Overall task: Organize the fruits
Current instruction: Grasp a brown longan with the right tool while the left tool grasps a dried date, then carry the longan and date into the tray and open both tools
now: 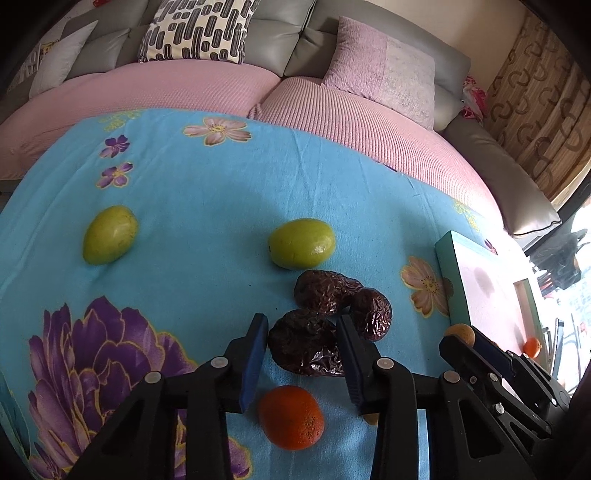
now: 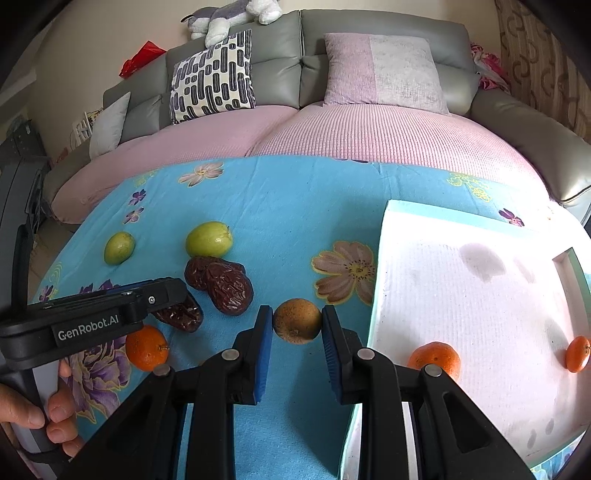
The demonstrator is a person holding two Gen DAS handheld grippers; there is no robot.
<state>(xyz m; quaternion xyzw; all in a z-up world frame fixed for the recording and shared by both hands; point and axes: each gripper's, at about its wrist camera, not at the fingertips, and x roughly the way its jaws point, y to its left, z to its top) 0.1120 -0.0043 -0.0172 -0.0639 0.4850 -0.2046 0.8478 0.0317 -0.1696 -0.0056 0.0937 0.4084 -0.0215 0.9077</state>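
Lying scattered on the blue floral cloth (image 1: 207, 192): two green fruits, three dark wrinkled dates, one orange mandarin and one brownish round fruit

Brownish round fruit (image 2: 297, 320) sitting between the blue pads of the right gripper (image 2: 297, 325), both pads touching or all but touching its sides; jaws closing on it or holding it, cannot tell whether lifted off the cloth

Nearest date (image 1: 304, 347) lying between the fingers of the left gripper (image 1: 301, 343); jaws standing open, a gap showing on the left side of the date, right pad close against it

Two further dates (image 1: 327, 295) (image 1: 373, 314) touching each other just beyond, the far one almost touching the nearer green fruit (image 1: 302, 247)

Second green fruit (image 1: 109, 234) lying well apart to the left

Loose mandarin (image 1: 291, 417) resting on the cloth below the left gripper's fingers, near the camera

White foam tray (image 2: 461, 295) with teal edge lying to the right on the cloth; two mandarins sitting on it, one near its front edge (image 2: 436, 360), one at the far right (image 2: 578, 353)

Hand (image 2: 40, 417) wrapping the grey handle of the left gripper at lower left of the right wrist view

Beyond the cloth: pink-covered grey sofa (image 2: 369, 140), patterned cushion (image 2: 212, 79), pink cushion (image 2: 384, 72), plush toy (image 2: 229, 18) lying on the backrest
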